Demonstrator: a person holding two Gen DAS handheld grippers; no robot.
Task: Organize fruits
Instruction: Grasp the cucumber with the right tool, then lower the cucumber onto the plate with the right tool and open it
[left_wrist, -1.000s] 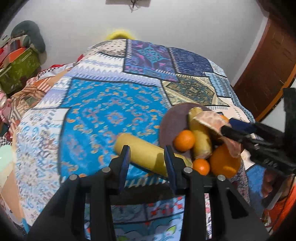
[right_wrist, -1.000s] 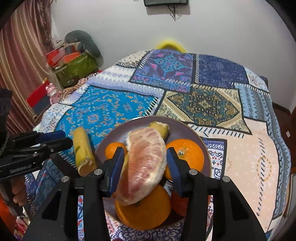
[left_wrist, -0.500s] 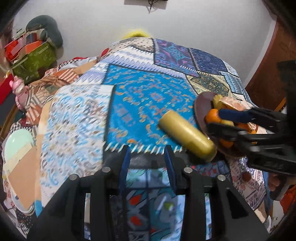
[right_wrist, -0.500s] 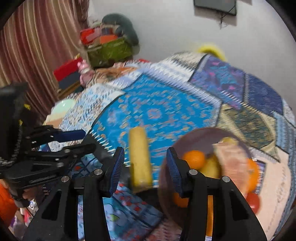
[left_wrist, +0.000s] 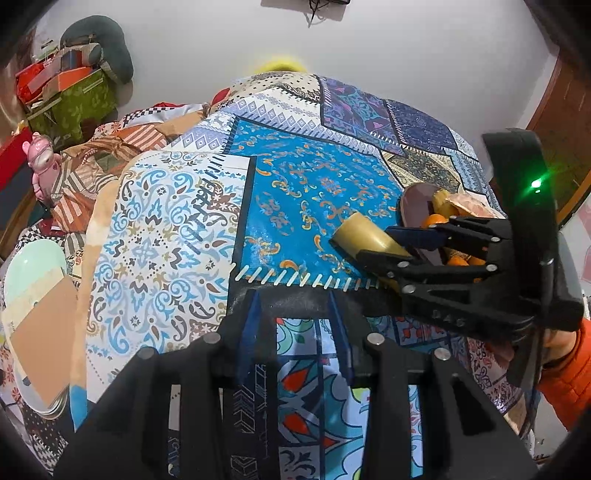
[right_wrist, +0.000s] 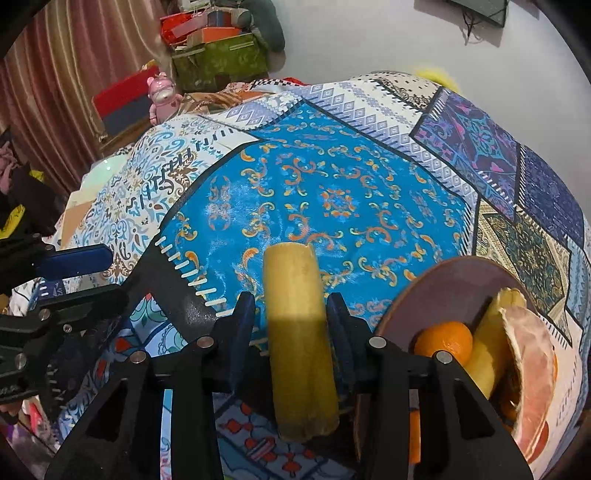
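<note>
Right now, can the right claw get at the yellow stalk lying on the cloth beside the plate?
Probably yes. The right claw is open with the yellow stalk already between its fingers, nothing blocking it. The plate of fruit sits just to its right, apart from the stalk, and the left claw is off to the side.

Left gripper (left_wrist: 295, 336): matte black printed frame, blue pads on the jaws, round silver screw heads along the arms. Right gripper (right_wrist: 291, 332): same build, blue pads, silver screws. Its body carries a green indicator light and raised lettering. Hand (left_wrist: 557, 341) bare-skinned; orange sleeve (left_wrist: 569, 384).
</note>
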